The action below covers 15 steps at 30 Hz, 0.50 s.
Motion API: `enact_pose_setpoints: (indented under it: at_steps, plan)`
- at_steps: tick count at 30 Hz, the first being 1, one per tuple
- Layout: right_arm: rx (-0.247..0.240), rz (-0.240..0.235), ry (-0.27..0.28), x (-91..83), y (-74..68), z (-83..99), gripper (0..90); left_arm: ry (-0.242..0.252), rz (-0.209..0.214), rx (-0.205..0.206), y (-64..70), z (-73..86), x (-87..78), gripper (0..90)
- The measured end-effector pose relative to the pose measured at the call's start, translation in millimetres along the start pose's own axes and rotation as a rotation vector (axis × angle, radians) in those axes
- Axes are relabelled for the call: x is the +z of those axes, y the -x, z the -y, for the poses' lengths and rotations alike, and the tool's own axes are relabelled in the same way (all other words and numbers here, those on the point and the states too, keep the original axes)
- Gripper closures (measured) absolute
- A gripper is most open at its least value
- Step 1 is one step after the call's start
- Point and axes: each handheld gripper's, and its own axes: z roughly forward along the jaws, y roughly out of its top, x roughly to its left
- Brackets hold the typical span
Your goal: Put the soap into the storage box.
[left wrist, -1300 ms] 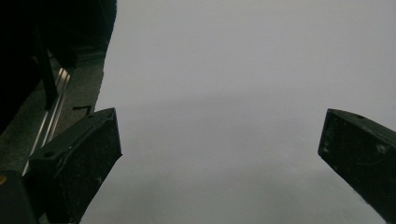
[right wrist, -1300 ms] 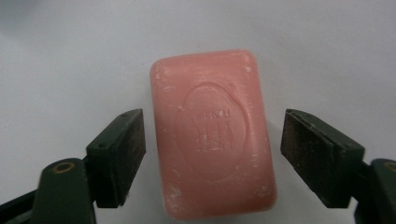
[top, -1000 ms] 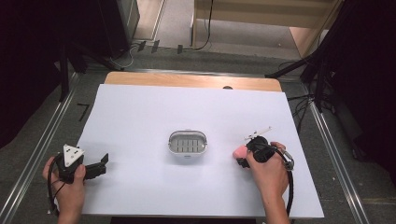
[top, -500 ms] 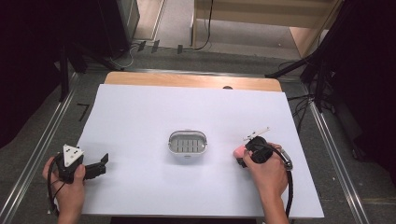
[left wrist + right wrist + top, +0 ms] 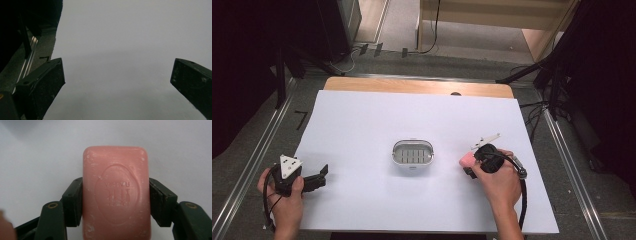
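Note:
A pink bar of soap (image 5: pixel 116 192) with an embossed oval stamp lies on the white table sheet, and my right gripper (image 5: pixel 115 200) is shut on it, one jaw pressed on each long side. From above, the soap (image 5: pixel 467 159) peeks out left of the right gripper (image 5: pixel 472 165), a short way right of a small grey oval soap dish (image 5: pixel 412 155) with a slatted floor, standing at the table's middle. My left gripper (image 5: pixel 319 176) rests at the front left, open, with nothing but white sheet between its fingers (image 5: pixel 45 82).
The white sheet (image 5: pixel 412 115) covers most of the table; a strip of wooden tabletop (image 5: pixel 417 86) shows along the far edge. Metal rails (image 5: pixel 257 160) run down both sides, with cables and dark stands on the floor beyond.

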Motion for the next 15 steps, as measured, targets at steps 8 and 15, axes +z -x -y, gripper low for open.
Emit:
enact_pose_setpoints:
  at_steps: [8, 15]
  plan:
    - [-0.072, -0.008, -0.015, -2.3, -5.9, -13.8, 38.9, 0.001, 0.001, -0.002, 0.1, 0.0, 0.2, 0.0]
    - [-0.127, -0.022, -0.002, -7.5, -12.2, -30.4, 38.8, -0.002, 0.003, 0.003, -0.3, -0.1, 0.2, 0.0]
